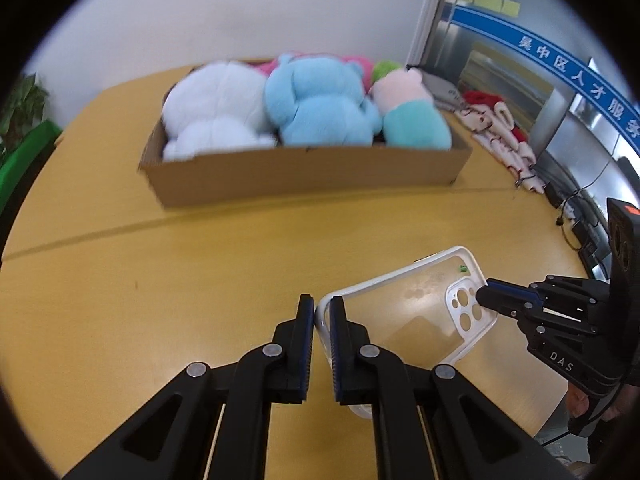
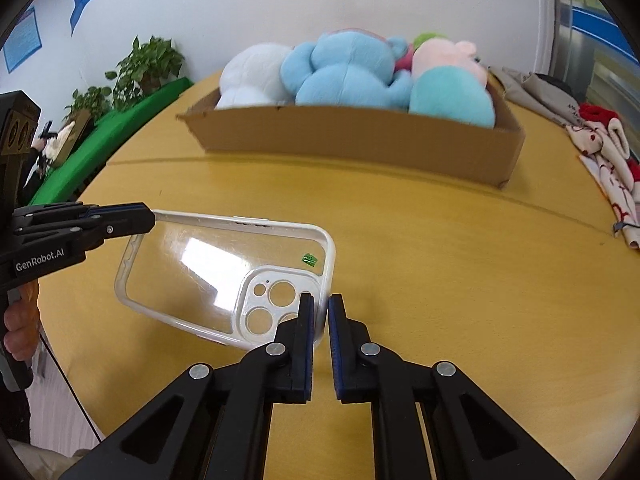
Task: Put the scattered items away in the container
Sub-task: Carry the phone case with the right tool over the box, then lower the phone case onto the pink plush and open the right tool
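Left gripper (image 1: pixel 321 308) pinches one short end of the clear phone case (image 1: pixel 416 304), right gripper (image 2: pixel 321 307) pinches the camera-cutout end; case is held between them, above the yellow table (image 1: pixel 160 280). Farther back on the table, a cardboard box (image 1: pixel 304 176) holds plush toys (image 1: pixel 320 100).

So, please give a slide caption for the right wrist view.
Both grippers, left gripper and right gripper, clamp a clear phone case before the cardboard box.
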